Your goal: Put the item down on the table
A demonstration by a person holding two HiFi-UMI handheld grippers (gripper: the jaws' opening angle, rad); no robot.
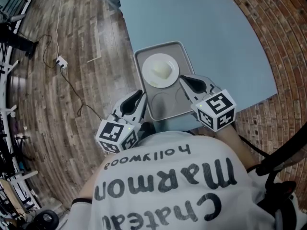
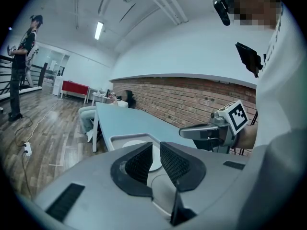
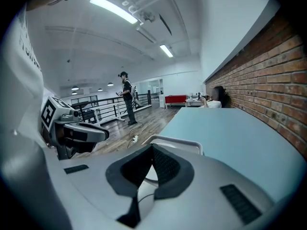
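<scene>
1. I hold a grey tray (image 1: 165,105) by its two sides over the near end of the light blue table (image 1: 206,32), one gripper on each side so the load rides level.
2. My left gripper (image 1: 141,95) bites the tray's left rim. In the left gripper view its fingers (image 2: 136,164) stand almost together, with only a thin wedge of gap between the ribbed pads, and the rim sits in that gap.
3. My right gripper (image 1: 182,79) mirrors it on the right rim. In the right gripper view its jaws meet at the tips and pinch the rim in the same way.
4. The tray carries a white plate (image 1: 148,67) at its far end, with a pale, rounded piece of food (image 1: 163,70) in the middle of it. The near half of the tray carries nothing.
5. The tray lies inside the table's outline, with its near edge close to the table's near edge. No view lets me tell whether its base touches the top or hangs just above it.
6. My judgement is that the put-down is at or close to its end. What is left is to settle both sides evenly so the plate does not slide, then open both pairs of fingers and draw them away to left and right.
7. The risk as I see it is that loosening one side first would tilt the tray, and the left side is the one nearer the wooden floor (image 1: 72,80).
</scene>
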